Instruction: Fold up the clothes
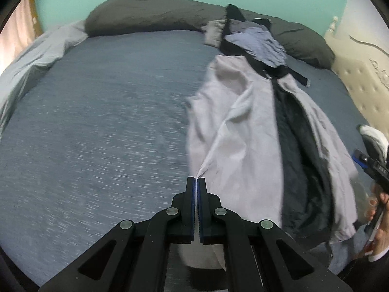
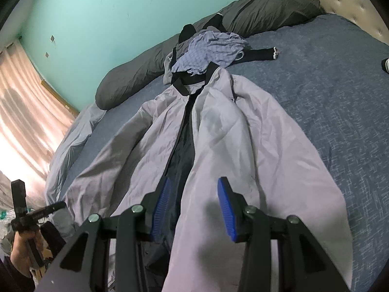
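A light grey jacket (image 1: pixel 245 126) with black collar and dark lining lies open along the blue bed, also in the right wrist view (image 2: pixel 243 146). My left gripper (image 1: pixel 197 178) is shut on a fold of the jacket's left front edge, pulling the cloth taut. My right gripper (image 2: pixel 194 185) is open, its blue pads on either side of the jacket's right front panel near the hem. The dark lining (image 2: pixel 182 146) shows between the two fronts.
A pile of clothes with a blue checked shirt (image 2: pixel 211 48) and black items lies beyond the collar. Dark grey pillows (image 1: pixel 150 14) line the turquoise wall. A grey duvet (image 1: pixel 31 58) is bunched at left. A padded headboard (image 1: pixel 359 77) stands at right.
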Tool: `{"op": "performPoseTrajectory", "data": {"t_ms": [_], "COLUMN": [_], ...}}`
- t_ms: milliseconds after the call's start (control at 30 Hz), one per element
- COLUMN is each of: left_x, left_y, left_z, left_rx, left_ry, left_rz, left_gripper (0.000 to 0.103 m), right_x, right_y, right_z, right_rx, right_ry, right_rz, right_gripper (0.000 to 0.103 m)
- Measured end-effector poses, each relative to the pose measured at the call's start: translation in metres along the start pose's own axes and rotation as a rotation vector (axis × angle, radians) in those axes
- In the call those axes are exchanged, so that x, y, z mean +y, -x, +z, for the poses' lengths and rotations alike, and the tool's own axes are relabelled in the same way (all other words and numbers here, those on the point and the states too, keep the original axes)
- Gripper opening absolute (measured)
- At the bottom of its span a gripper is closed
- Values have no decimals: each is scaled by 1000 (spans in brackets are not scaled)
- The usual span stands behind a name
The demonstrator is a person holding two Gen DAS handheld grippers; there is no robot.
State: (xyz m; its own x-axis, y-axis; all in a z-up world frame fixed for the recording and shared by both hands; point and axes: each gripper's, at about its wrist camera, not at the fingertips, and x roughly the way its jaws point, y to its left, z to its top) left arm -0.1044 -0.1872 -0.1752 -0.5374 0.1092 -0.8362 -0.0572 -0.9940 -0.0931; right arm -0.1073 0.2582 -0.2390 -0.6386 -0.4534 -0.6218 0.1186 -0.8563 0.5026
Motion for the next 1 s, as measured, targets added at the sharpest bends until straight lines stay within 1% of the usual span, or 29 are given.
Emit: {"op": "performPoseTrajectory", "data": {"t_ms": [67,200,467,567,867,1000], "left_x": [15,47,125,146,173,185], "left_y": [-3,-15,-46,-53,-64,-68], "left_z": [3,10,6,8,20,26], "left_rx": [7,15,83,95,101,103], "left_ry": [7,-1,64,80,140,166], "left_rz": [7,66,143,177,231,255], "left_gripper": [1,1,1,1,2,5], "right_x": [3,8,13,14,13,15], "right_y": [-5,-13,-24,-27,-35,-36], "right_z": [-1,-4,-6,-7,-6,-6], "right_rx": [8,22,36,39,44,48], "right_ry": [7,18,35,42,35,45], "right_rz": [-3,-11,-27,-36,-43,-41], "right_gripper": [41,41,41,41,41,41]}}
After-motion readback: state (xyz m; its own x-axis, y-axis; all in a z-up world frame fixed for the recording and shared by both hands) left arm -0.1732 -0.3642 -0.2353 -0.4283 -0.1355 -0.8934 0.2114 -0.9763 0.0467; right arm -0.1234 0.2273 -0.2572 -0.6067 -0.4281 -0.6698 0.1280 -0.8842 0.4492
